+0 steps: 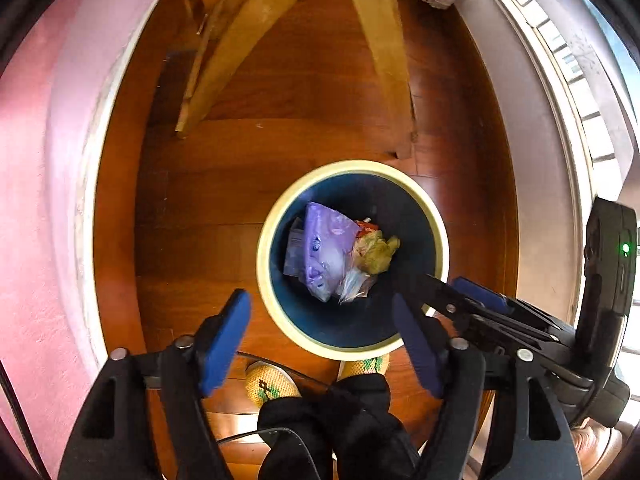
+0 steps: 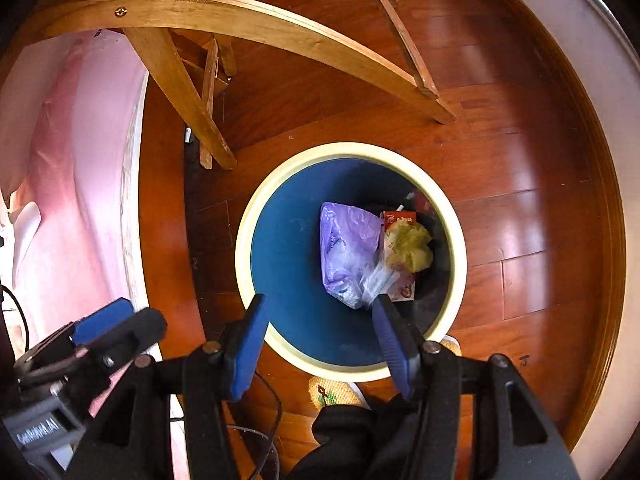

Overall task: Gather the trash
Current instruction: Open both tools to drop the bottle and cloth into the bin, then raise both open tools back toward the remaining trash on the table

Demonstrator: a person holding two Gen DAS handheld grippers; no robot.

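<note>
A round bin (image 1: 276,220) with a cream rim and dark blue inside stands on the wooden floor; it also shows in the right wrist view (image 2: 248,236). Inside lie a purple plastic bag (image 1: 326,248) (image 2: 348,252), a crumpled yellow-green wad (image 1: 378,252) (image 2: 412,246) and a red and white carton (image 2: 400,220). My left gripper (image 1: 322,304) is open and empty above the bin's near rim. My right gripper (image 2: 318,306) is open and empty above the bin; it also shows at the right of the left wrist view (image 1: 436,286).
Wooden chair legs (image 1: 380,60) (image 2: 180,88) stand just beyond the bin. A pink wall (image 1: 36,200) runs along the left. A white baseboard and window (image 1: 560,120) run along the right. The person's slippered feet (image 1: 272,384) are below the bin.
</note>
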